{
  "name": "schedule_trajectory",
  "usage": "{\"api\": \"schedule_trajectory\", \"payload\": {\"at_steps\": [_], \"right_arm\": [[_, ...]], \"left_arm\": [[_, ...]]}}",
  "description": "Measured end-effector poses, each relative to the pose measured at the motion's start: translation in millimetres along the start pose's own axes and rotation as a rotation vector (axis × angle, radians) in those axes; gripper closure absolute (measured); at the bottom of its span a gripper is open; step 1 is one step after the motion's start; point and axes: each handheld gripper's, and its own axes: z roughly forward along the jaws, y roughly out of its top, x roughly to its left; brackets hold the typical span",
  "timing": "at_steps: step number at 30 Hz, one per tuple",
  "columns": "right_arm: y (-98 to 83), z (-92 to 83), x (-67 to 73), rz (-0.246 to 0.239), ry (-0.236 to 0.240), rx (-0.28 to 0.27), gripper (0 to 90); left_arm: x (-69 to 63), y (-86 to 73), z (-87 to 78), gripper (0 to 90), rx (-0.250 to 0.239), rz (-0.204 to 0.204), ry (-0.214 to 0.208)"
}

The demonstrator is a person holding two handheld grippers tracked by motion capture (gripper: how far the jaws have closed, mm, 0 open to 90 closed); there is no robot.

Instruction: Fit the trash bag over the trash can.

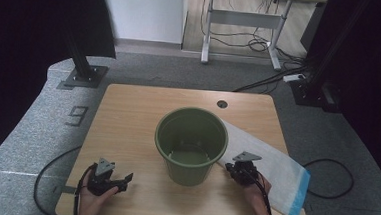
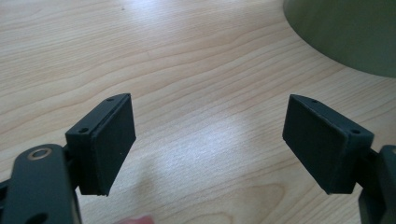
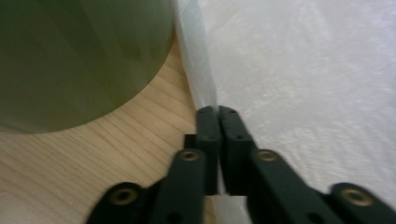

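White plastic is what matters here: a large bag [image 1: 270,165] with a blue band at one end lies flat on the wooden table [image 1: 127,118], running from behind the green bucket [image 1: 191,145] at the centre of the high view down toward the lower right corner. The bucket stands upright and looks empty.

In the right gripper view, the right gripper [image 3: 218,112] has its jaws pressed together on the folded long edge of the bag, just beside the bucket's wall at the upper left of that frame. A thin strip of the plastic passes between the pads, so the pinch looks real, though how much film is caught is hard to tell. In the high view this gripper [image 1: 235,166] sits right of centre, close to the bucket.

The left gripper [image 1: 124,179] rests at the lower left of the high view, well apart from the bag. In its own view its jaws [image 2: 208,140] stand wide with only bare wood between them and a slice of bucket at the upper right.

Judging from this, the step in hand is taking hold of the bag's edge, probably to line the bucket. The next move would call for lifting that edge without tearing or slipping, and bringing the free gripper across to help open the mouth.
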Motion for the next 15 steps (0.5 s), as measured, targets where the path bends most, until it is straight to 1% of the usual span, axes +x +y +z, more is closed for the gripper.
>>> {"api": "schedule_trajectory", "payload": {"at_steps": [1, 2, 4, 5, 6, 8, 10, 11, 12, 13, 14, 15], "right_arm": [[0.0, 0.0, 0.0, 0.0, 0.0, 0.0, 88.5], [-4.4, -7.9, -2.3, 0.005, 0.01, 0.001, 88.6], [-10.2, -13.0, -2.4, -0.002, 0.006, 0.008, 88.6], [-10.2, -13.0, -2.4, -0.002, 0.006, 0.008, 88.6], [-16.0, -17.9, -2.8, 0.0, 0.004, 0.011, 88.6], [-27.3, -29.7, -3.9, 0.027, 0.018, 0.008, 88.6], [-37.0, -40.0, -3.8, 0.056, 0.052, 0.006, 88.5], [-43.4, -47.0, -0.3, 0.035, 0.046, 0.021, 88.4], [-43.4, -47.0, -0.3, 0.035, 0.046, 0.021, 88.4], [-45.5, -49.4, 1.4, 0.031, 0.038, 0.027, 87.7], [-47.0, -51.4, 2.5, 0.029, 0.037, 0.026, 84.0], [-47.3, -52.8, 3.7, 0.022, 0.029, 0.023, 77.8]], "left_arm": [[0.0, 0.0, 0.0, 16.9, 0.0, 0.0, 0.0], [0.2, -0.4, -1.0, 16.9, -0.001, -0.004, -0.002], [-1.0, 0.1, -1.1, 16.9, -0.004, -0.002, -0.006], [-1.0, 0.1, -1.1, 16.9, -0.004, -0.002, -0.006], [-1.4, 0.7, -0.7, 16.9, -0.005, 0.003, -0.01], [-1.6, 2.3, 1.1, 16.9, -0.005, 0.008, -0.015], [-1.6, 4.4, 3.8, 17.0, -0.005, 0.01, -0.022], [-1.9, 5.5, 5.2, 17.3, -0.009, 0.011, -0.026], [-2.0, 6.7, 6.5, 17.3, -0.009, 0.012, -0.031], [-2.3, 8.0, 7.9, 17.3, -0.009, 0.015, -0.036], [-2.9, 9.5, 9.2, 17.3, -0.007, 0.02, -0.039], [-3.3, 10.8, 10.6, 17.3, -0.006, 0.025, -0.042]]}}
